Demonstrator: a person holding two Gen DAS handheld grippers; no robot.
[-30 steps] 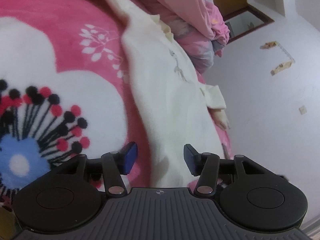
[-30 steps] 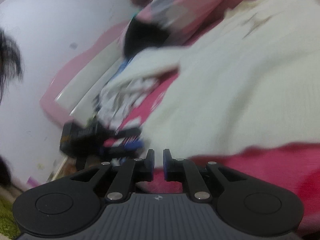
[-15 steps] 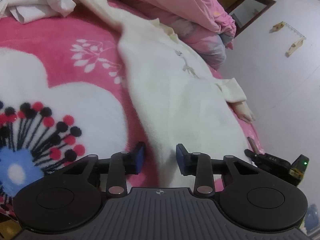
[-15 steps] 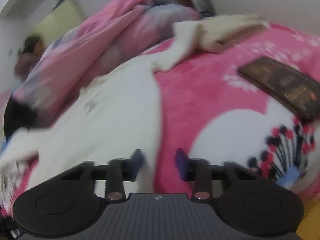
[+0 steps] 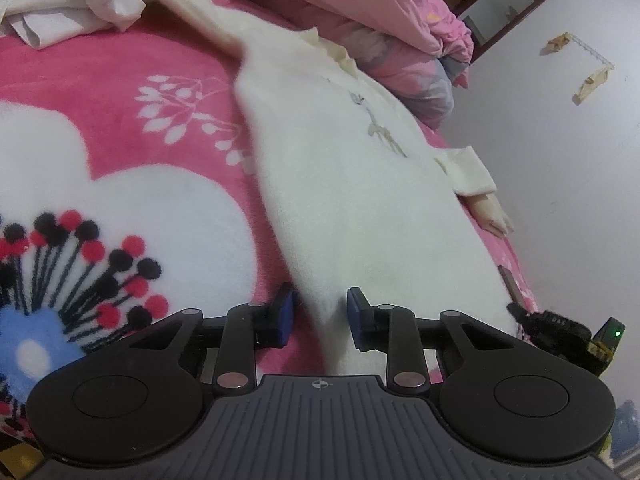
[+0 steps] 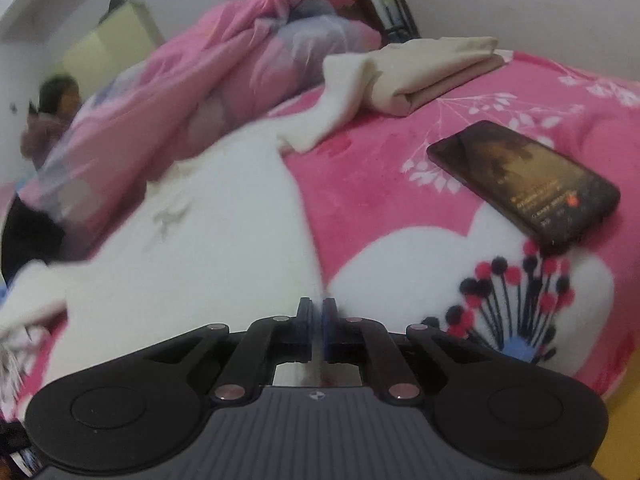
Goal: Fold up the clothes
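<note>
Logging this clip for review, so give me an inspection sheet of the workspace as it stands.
Surface: pink flowered blanket on a bed.
Job's things: white garment spread flat; folded beige cloth at the far end.
Clutter: phone on the blanket; pink quilt bunched behind; crumpled white cloth.
Grippers: left tool open, astride the garment's hem; right tool shut at its edge, grip unclear.
Cables: nothing seen.
Surroundings: white wall, a person in the background.
</note>
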